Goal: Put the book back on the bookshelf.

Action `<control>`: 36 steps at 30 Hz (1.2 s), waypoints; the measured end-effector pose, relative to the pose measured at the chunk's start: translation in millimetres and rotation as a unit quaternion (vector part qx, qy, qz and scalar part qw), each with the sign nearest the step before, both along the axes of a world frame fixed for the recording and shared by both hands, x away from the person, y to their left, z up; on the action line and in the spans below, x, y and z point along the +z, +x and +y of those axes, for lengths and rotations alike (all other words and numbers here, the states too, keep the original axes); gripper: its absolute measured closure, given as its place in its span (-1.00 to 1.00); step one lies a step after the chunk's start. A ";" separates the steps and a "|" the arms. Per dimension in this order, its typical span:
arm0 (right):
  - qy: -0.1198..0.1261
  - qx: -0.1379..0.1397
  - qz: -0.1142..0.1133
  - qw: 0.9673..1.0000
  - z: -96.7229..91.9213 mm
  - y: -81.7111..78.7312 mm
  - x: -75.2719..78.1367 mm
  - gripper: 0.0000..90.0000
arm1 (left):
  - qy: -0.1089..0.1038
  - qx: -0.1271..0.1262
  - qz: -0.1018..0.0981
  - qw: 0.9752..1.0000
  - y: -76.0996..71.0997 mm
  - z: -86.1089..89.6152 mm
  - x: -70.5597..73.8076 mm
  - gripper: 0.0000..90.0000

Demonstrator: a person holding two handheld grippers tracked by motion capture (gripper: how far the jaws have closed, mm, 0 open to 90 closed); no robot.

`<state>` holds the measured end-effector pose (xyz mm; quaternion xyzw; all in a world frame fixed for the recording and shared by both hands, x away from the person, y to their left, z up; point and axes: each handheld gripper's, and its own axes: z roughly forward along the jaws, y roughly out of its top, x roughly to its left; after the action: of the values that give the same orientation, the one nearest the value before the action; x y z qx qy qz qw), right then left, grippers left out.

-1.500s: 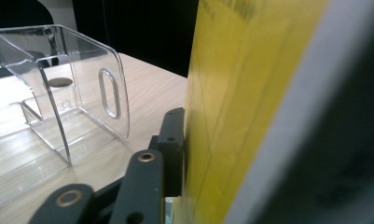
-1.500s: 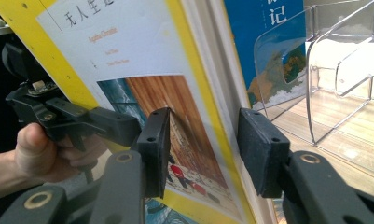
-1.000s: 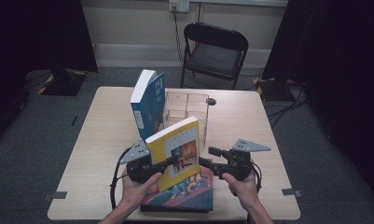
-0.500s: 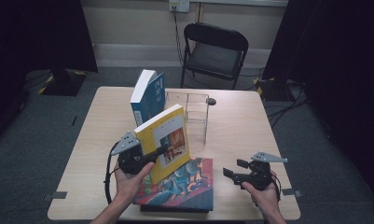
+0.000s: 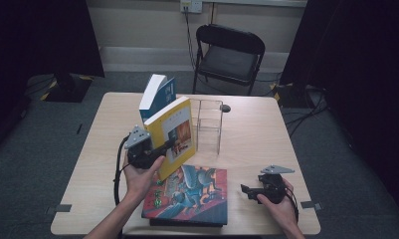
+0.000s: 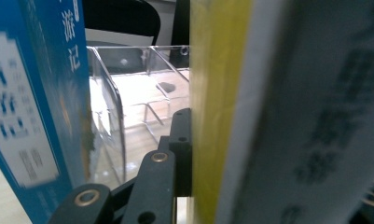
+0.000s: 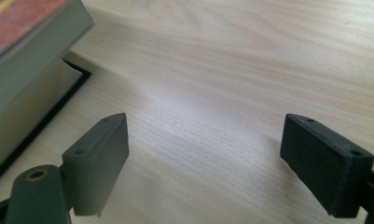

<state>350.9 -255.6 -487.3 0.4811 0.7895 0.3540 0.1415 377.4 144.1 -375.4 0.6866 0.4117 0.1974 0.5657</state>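
yellow book (image 5: 173, 133) in the high view stands upright off the table (image 5: 266, 144), clamped in the left gripper (image 5: 166, 147), just beside the blue book (image 5: 158, 95) and clear rack (image 5: 209, 122). the right gripper (image 5: 245, 190) sits low by the stacked books (image 5: 189, 195), jaws having just been opening, nothing between.

left gripper view: pads pinch the yellow book (image 6: 212, 112); the far pad seems hidden behind it.

right gripper view: fingers (image 7: 98, 161) wide apart over bare wood.
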 end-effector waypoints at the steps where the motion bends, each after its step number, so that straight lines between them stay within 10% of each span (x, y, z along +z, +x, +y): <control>1: -0.003 0.004 0.002 1.000 0.0 -0.1 -1.3 -0.66 | 0.001 0.003 0.002 1.000 3.4 -1.2 0.9 0.68; 14: -0.042 0.007 -0.049 0.998 2.9 -4.9 -11.9 -0.72 | 0.009 0.054 -0.001 0.998 39.5 -20.4 5.0 0.68; 36: -0.041 0.005 -0.051 0.998 3.4 -5.0 -12.3 -0.72 | 0.045 0.109 0.003 0.993 89.1 -61.5 -19.7 0.68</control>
<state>346.0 -252.2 -499.6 0.4523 0.7976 0.3458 0.1992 466.6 82.6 -395.1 0.6632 0.4761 0.2743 0.5082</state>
